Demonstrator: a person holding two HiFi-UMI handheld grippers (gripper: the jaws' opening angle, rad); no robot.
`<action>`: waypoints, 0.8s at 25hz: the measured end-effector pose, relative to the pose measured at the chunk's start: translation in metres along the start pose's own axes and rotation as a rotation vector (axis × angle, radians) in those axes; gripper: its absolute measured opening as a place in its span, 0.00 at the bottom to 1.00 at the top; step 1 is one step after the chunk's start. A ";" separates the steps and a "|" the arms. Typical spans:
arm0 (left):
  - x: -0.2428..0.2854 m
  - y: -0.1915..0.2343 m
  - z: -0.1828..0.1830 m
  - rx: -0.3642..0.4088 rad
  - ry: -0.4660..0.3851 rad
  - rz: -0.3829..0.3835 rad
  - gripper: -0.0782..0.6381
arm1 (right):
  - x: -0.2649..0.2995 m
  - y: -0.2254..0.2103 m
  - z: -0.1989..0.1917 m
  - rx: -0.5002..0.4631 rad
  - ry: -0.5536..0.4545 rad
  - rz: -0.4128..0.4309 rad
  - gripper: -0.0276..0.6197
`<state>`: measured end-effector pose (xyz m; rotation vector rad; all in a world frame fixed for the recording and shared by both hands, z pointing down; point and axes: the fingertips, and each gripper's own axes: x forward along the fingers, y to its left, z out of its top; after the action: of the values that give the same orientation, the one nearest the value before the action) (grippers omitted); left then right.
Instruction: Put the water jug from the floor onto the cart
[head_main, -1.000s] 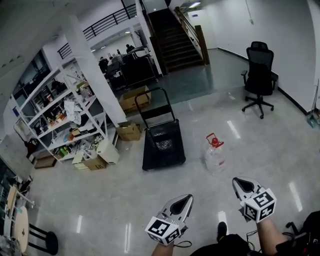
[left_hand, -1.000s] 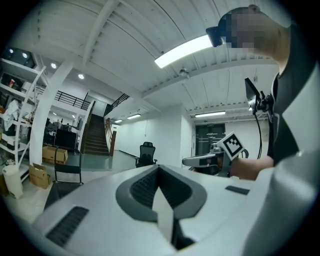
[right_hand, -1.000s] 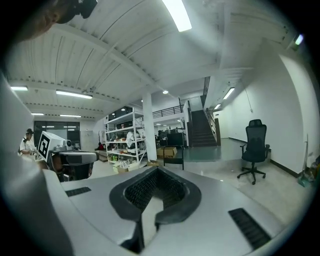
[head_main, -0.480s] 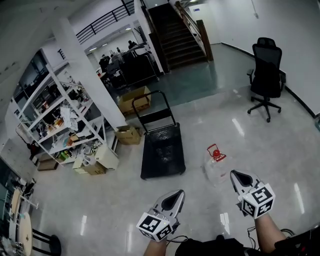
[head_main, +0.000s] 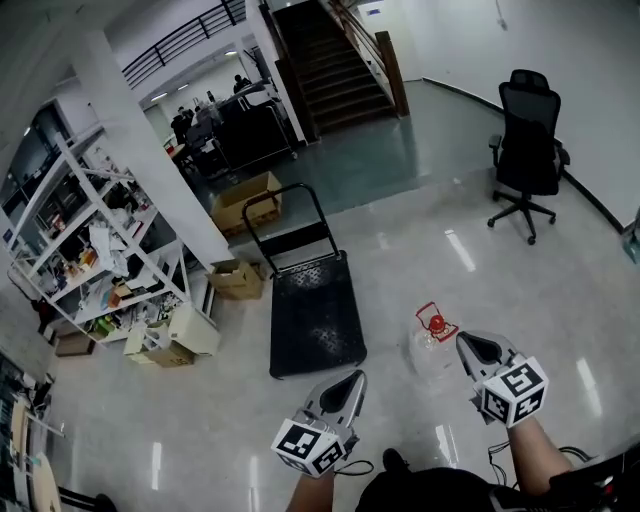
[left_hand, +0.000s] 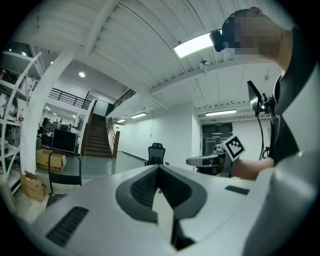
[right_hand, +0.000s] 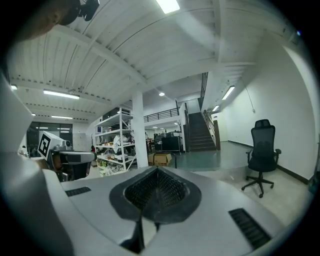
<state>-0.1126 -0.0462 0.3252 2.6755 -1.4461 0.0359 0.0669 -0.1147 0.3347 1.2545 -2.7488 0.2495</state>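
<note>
Water jug (head_main: 432, 338) on floor (head_main: 200, 430) beside cart (head_main: 315, 315); left gripper (head_main: 350, 383), right gripper (head_main: 470, 345) closed

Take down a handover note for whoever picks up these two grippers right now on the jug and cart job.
Left gripper: shut, empty.
Right gripper: shut, empty, near the jug.
Water jug: upright on the floor, right of the cart, red cap on.
Cart: deck bare, handle at the far end.
Done: nothing placed yet.
Left: open the jaws, grip the jug, lift it onto the deck.
</note>
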 end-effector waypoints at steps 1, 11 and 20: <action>0.005 0.014 0.002 0.003 -0.003 -0.014 0.11 | 0.015 0.000 0.003 0.003 -0.001 -0.006 0.04; 0.081 0.105 -0.002 -0.020 0.023 -0.080 0.11 | 0.125 -0.043 0.020 0.014 0.011 -0.074 0.05; 0.198 0.174 -0.039 -0.015 0.162 -0.081 0.11 | 0.223 -0.138 -0.019 0.133 0.040 -0.078 0.06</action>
<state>-0.1483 -0.3020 0.3909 2.6467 -1.2848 0.2294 0.0262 -0.3648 0.4045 1.3694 -2.6811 0.4523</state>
